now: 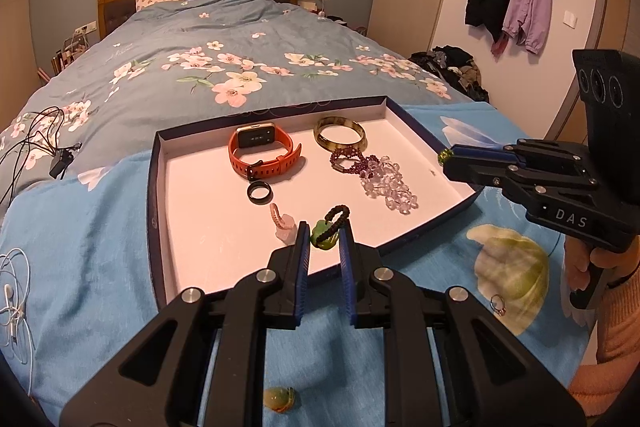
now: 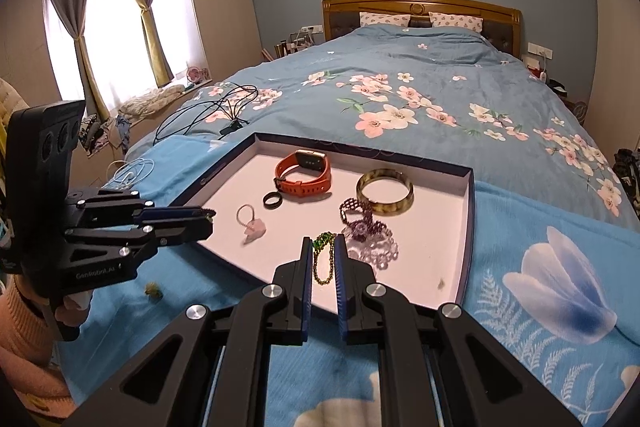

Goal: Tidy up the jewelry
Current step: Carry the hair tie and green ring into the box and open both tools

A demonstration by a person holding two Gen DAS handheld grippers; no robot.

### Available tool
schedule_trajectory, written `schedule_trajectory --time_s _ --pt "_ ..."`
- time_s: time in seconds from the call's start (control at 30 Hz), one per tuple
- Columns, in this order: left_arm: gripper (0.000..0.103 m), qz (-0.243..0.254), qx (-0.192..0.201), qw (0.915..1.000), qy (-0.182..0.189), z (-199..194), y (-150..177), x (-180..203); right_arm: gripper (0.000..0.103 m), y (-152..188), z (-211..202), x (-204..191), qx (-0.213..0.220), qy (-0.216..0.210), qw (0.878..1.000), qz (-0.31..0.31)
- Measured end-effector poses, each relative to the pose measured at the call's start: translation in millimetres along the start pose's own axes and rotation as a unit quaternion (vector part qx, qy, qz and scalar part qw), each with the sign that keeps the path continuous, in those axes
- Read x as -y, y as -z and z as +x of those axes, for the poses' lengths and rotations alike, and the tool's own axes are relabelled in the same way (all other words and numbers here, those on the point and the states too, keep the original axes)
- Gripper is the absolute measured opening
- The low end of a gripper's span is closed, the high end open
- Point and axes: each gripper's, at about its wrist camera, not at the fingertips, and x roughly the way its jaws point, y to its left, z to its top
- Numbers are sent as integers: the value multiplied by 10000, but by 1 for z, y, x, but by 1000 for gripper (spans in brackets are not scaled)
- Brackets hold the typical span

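Note:
A dark blue tray (image 1: pixel 153 187) with a white floor lies on the bed. It holds an orange watch (image 1: pixel 264 157), a black ring (image 1: pixel 260 193), an amber bangle (image 1: pixel 340 135), purple and clear bead bracelets (image 1: pixel 372 171) and a pink pendant (image 1: pixel 284 225). My left gripper (image 1: pixel 325 227) is shut on a green pendant (image 1: pixel 322 242) with a black cord loop, over the tray's near edge. My right gripper (image 2: pixel 323 241) is shut on a green-beaded gold chain (image 2: pixel 323 265) that hangs over the tray's (image 2: pixel 469 227) near side. Each gripper shows from the side in the other view: the right gripper (image 1: pixel 445 157), the left gripper (image 2: pixel 211 218).
The tray rests on a light blue flowered cloth (image 1: pixel 100 235). A small ring (image 1: pixel 498 305) and a yellow-green pendant (image 1: pixel 280 399) lie on the cloth near me. Cables (image 1: pixel 36 143) and white earphones (image 1: pixel 14 299) lie to the left. The floral quilt (image 1: pixel 224 59) stretches behind.

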Motion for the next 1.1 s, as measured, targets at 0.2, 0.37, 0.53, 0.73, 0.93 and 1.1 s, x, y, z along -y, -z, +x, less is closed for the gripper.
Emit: schedule_trajectory --time_s 0.2,0.37,0.53,0.73,0.93,1.1 --pt "15 -30 -51 10000 -35 13 -4 -3 9 -8 15 5 -101 70 9999 -30" --pt "15 -63 -133 9999 -46 23 -5 -4 9 -11 29 9 -222 124 9997 -9" --pt "15 -69 -205 9997 -84 32 -5 -5 9 -12 41 13 -319 196 9993 11" --pt "15 -91 -313 9994 -83 41 -5 -6 9 -12 54 19 -415 256 9988 62" --pt "15 -104 -399 9991 -110 50 -4 -6 9 -10 66 22 -563 313 9979 60" --pt "15 -110 -455 9988 -125 55 -3 -6 9 -11 71 21 -589 339 9977 54"
